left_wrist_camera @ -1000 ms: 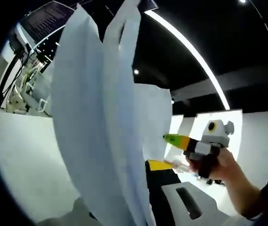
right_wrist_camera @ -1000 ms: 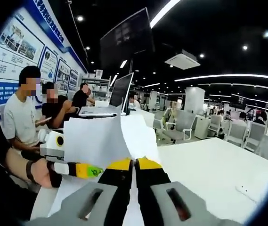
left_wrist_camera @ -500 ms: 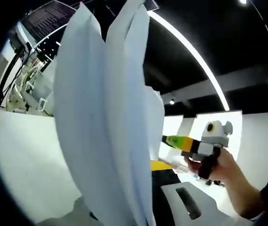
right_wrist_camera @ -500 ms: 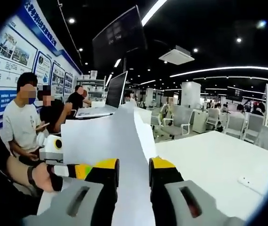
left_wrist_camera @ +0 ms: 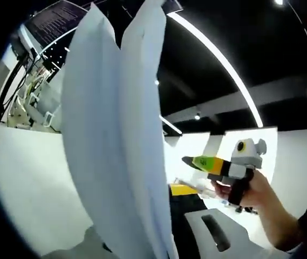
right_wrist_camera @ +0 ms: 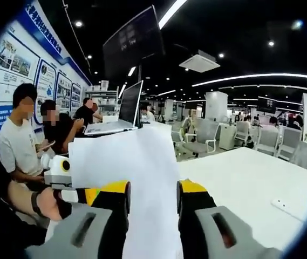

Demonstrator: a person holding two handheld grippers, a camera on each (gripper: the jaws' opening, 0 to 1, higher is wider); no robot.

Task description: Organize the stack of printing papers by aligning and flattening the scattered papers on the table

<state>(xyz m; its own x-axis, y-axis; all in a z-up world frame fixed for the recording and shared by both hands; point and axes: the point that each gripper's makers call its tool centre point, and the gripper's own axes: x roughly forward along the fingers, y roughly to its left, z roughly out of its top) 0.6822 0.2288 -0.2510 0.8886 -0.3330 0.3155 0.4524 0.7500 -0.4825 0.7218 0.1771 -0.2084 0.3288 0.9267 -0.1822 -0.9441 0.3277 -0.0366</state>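
Observation:
A stack of white printing papers (left_wrist_camera: 110, 140) stands upright on edge, rising between my left gripper's (left_wrist_camera: 158, 202) jaws, which are shut on its lower edge. Its left jaw is hidden behind the sheets. The right gripper (left_wrist_camera: 193, 161), held in a hand, hovers just right of the papers, apart from them. In the right gripper view the papers (right_wrist_camera: 137, 167) pass between my right gripper's (right_wrist_camera: 152, 190) yellow-tipped jaws, which stand open on either side of the sheets. The left gripper (right_wrist_camera: 80, 193) holds the papers from the left.
The white table (right_wrist_camera: 250, 183) stretches to the right, with a small white object (right_wrist_camera: 285, 206) near its edge. A laptop (right_wrist_camera: 123, 116) sits behind the papers. Several people (right_wrist_camera: 18, 140) sit on the left, and office chairs (right_wrist_camera: 196, 143) stand beyond the table.
My right gripper's jaws have opened and let go of the papers. In the left gripper view the far sheet has swung back flat and the right gripper stands clear of it.

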